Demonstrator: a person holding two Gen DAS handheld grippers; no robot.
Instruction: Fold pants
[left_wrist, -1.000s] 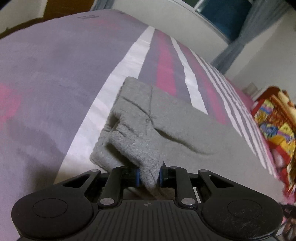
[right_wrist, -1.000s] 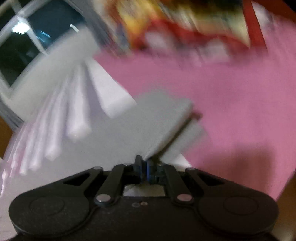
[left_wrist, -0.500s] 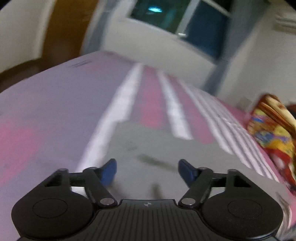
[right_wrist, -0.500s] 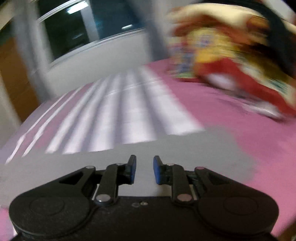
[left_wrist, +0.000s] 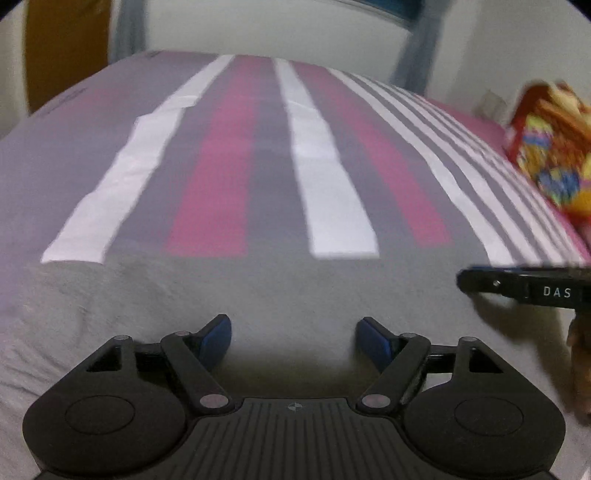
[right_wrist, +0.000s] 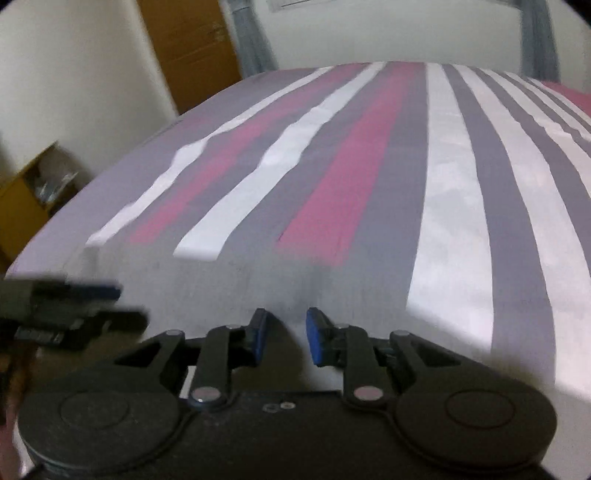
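The grey pants (left_wrist: 280, 291) lie flat across the near part of the bed (left_wrist: 229, 155), their far edge running straight across the striped sheet, and they look already folded into a low band, though how many layers cannot be told. The left gripper (left_wrist: 293, 334) hangs low over the near half of the cloth with its blue pads spread wide and nothing between them. The right gripper (right_wrist: 284, 332) is just over the same grey cloth farther along, its pads parted by a narrow gap and likewise empty. In my judgement the step in hand is either a last smoothing or the start of one more fold; to do it well, both grippers should take the near edge at matching points, pinch all the layers together, and carry the edge over evenly so the far edge stays square to the stripes. Each gripper shows at the side of the other's view, near together, so a crossing move risks a bump. A bright red and yellow blanket (left_wrist: 550, 147) is heaped at the right of the bed, well apart from the pants. A brown door (right_wrist: 192, 48) and a small open shelf (right_wrist: 40, 184) stand beyond the bed, out of the way.
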